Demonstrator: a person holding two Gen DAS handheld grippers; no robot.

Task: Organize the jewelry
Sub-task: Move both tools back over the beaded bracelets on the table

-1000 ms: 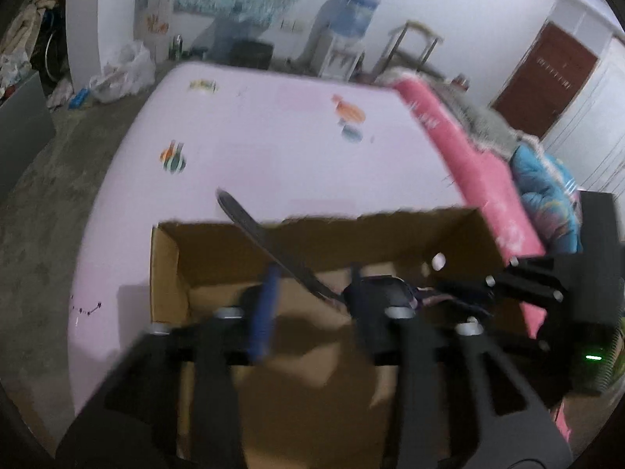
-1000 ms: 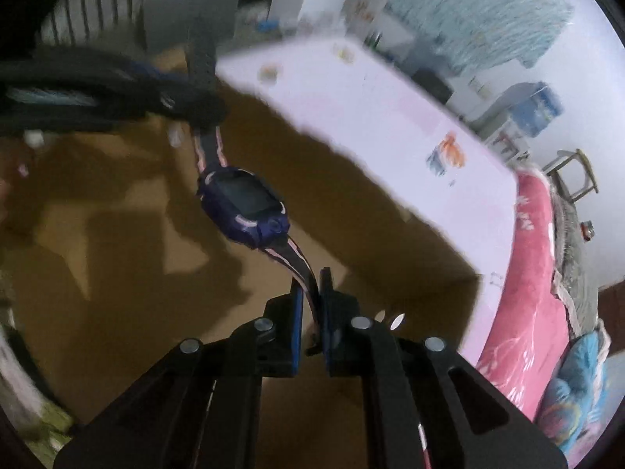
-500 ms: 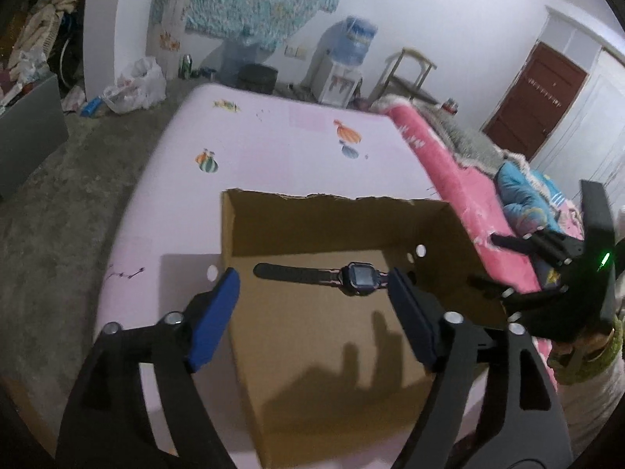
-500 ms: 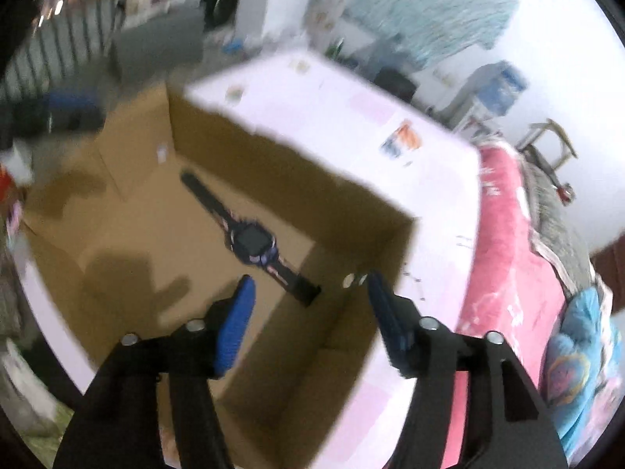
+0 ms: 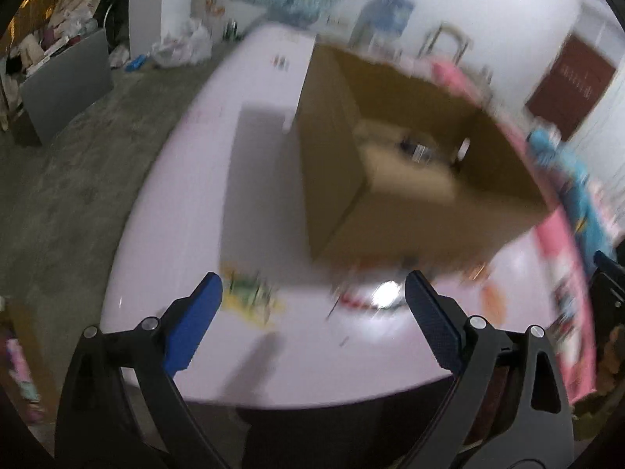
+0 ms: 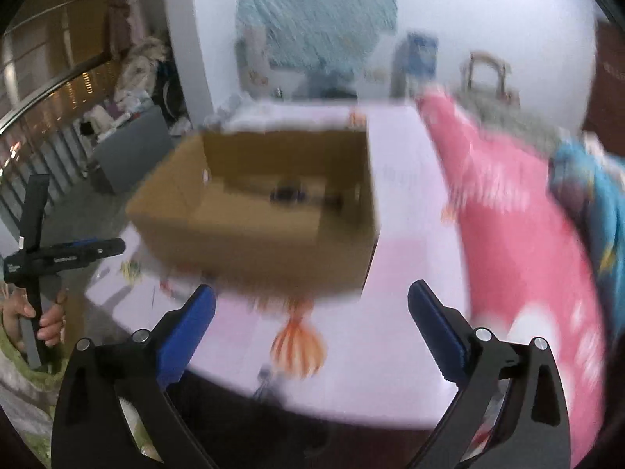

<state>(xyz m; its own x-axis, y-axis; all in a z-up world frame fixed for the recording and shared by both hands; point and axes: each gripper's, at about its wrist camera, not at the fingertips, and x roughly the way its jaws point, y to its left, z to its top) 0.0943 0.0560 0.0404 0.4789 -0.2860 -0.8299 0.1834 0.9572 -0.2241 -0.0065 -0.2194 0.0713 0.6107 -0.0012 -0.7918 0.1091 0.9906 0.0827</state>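
An open cardboard box [image 5: 410, 203] stands on the pale pink table [image 5: 187, 203]. A dark wristwatch [image 5: 420, 146] lies on the box floor, blurred in both views [image 6: 289, 194]. My left gripper [image 5: 312, 293] hangs over the near part of the table, short of the box. Its jaws are opening and hold nothing. A blurred shiny spot [image 5: 386, 293] lies on the table just beyond its fingertips. My right gripper [image 6: 312, 301] also sits back from the box [image 6: 254, 230], jaws opening wide and empty. In the right wrist view a hand [image 6: 47, 324] holds the left gripper [image 6: 90, 252] at the far left.
Pink bedding [image 6: 527, 234] and a blue blanket [image 6: 597, 211] run along the table's right side. A grey board [image 5: 66, 82] leans on the floor at the left. Coloured prints [image 6: 299, 340] mark the table cover. The table's near edge [image 5: 312, 402] is just below the fingers.
The right gripper let go of the watch strap, and the watch now lies in the box. Both grippers drew back from the box toward the near table edge, jaws spreading wide.
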